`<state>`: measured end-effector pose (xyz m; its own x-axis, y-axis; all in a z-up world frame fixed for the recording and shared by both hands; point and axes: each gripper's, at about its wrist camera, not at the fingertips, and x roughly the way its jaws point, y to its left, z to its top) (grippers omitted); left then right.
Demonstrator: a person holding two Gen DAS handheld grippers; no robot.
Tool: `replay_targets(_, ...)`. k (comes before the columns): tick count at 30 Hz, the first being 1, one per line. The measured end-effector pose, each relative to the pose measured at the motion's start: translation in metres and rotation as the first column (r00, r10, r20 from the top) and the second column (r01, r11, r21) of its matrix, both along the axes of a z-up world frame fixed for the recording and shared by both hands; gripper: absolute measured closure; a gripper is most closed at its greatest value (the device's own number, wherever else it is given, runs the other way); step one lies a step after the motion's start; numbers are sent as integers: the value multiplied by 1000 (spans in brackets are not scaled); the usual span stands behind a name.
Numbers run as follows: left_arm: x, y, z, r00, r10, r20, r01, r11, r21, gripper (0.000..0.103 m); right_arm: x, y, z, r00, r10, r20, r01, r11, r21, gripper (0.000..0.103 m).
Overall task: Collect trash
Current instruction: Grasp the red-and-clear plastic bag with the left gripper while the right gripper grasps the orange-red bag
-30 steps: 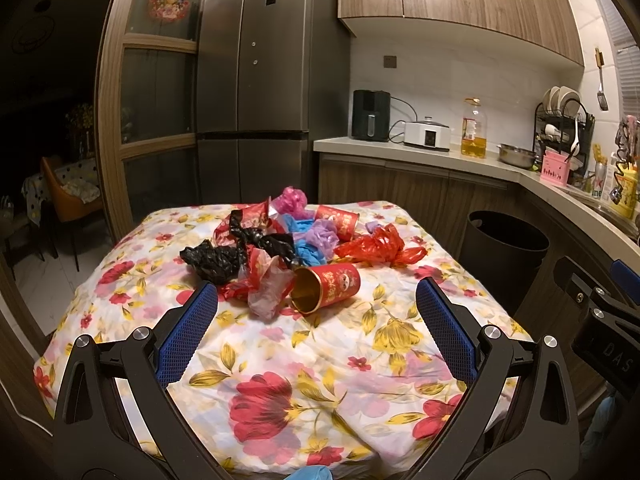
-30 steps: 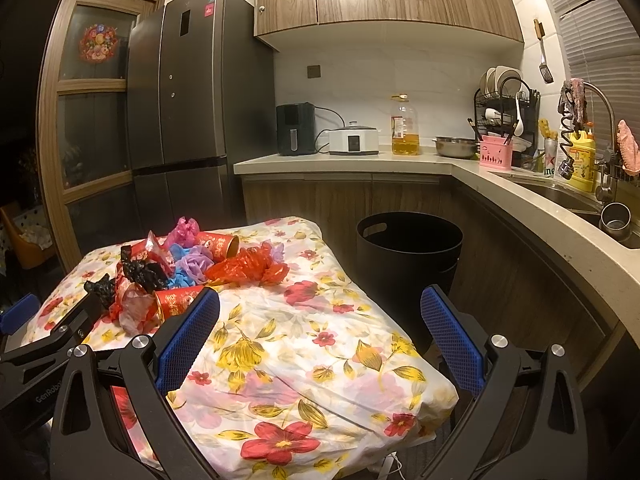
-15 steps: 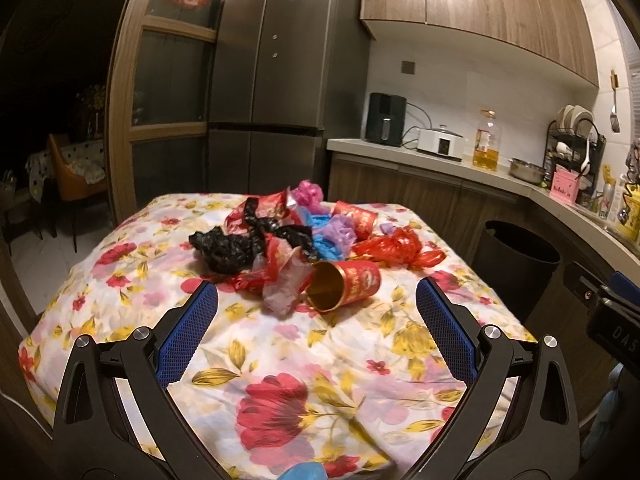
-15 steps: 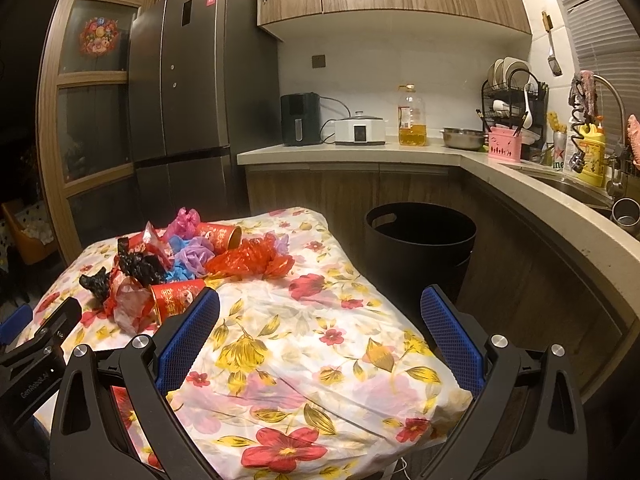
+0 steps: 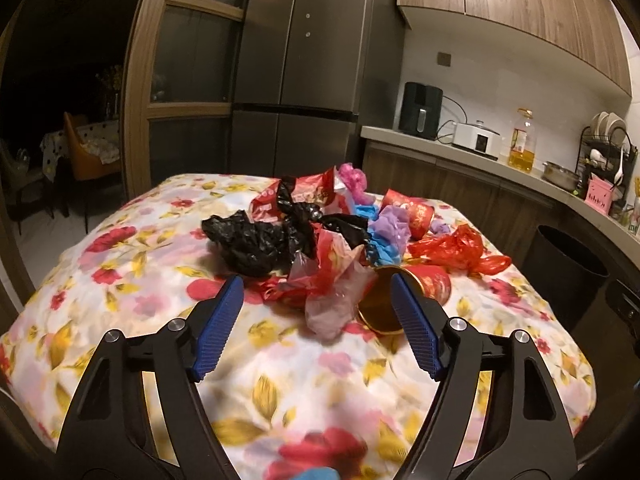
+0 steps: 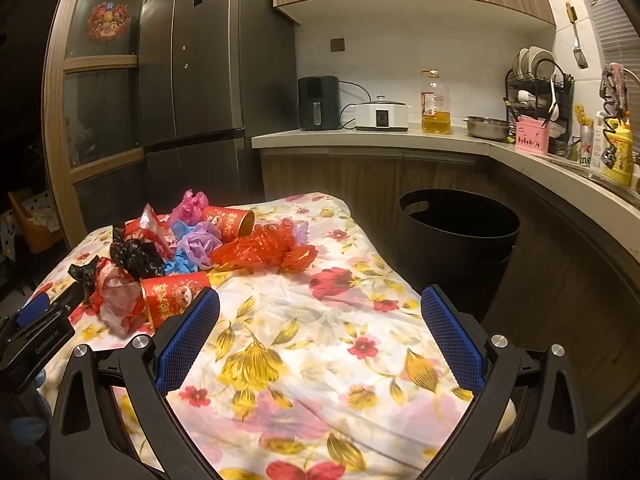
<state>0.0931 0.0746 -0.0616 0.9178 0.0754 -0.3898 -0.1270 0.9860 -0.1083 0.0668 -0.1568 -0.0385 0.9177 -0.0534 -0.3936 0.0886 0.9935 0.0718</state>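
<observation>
A pile of trash lies on the flowered tablecloth [image 5: 280,380]: a black bag [image 5: 256,240], a red bag [image 5: 460,250], blue and purple bags [image 5: 384,232], a crumpled clear-pink wrapper [image 5: 332,300] and a red paper cup [image 5: 400,296] on its side. A second red cup [image 6: 228,220] lies further back. My left gripper [image 5: 316,292] is open and empty, its fingers on either side of the wrapper and the near cup. My right gripper [image 6: 320,312] is open and empty over bare cloth [image 6: 320,320], right of the pile [image 6: 192,248].
A black trash bin [image 6: 456,236] stands on the floor right of the table, in front of the counter [image 6: 400,138]. A fridge [image 6: 208,80] stands behind the table. The left gripper's body [image 6: 36,340] shows at the right wrist view's left edge.
My left gripper has moved forward to the pile and now brackets the wrapper and the near cup. My right gripper has edged forward a little. Both stay open.
</observation>
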Motion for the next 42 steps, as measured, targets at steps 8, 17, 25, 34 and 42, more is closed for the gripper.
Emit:
replay_targets(8,43,-1,-19,998,-28,-64,28,1000,-1,57,42,-3,-16,1000,6,-9,-6,1000,12,5)
replay_targets(17,59,-2,-25,995,-75,-60,76,997,15,86,95,-2,-31,1000,26,9,-26,999,21,5)
replay_targets(25,49,9,-13,997,-72,-8,71,997,-24,103,141,2,-37,998,70,12,-70,996,55,8)
replay_targets(34,37,16,0,997,-65,40,67,996,-52,103,193,18,-51,991,125,-39,-122,991,58,24)
replay_targets(42,38,14,-1,997,-70,35,72,995,-67,103,218,26,-65,973,183,-137,-170,980,102,62)
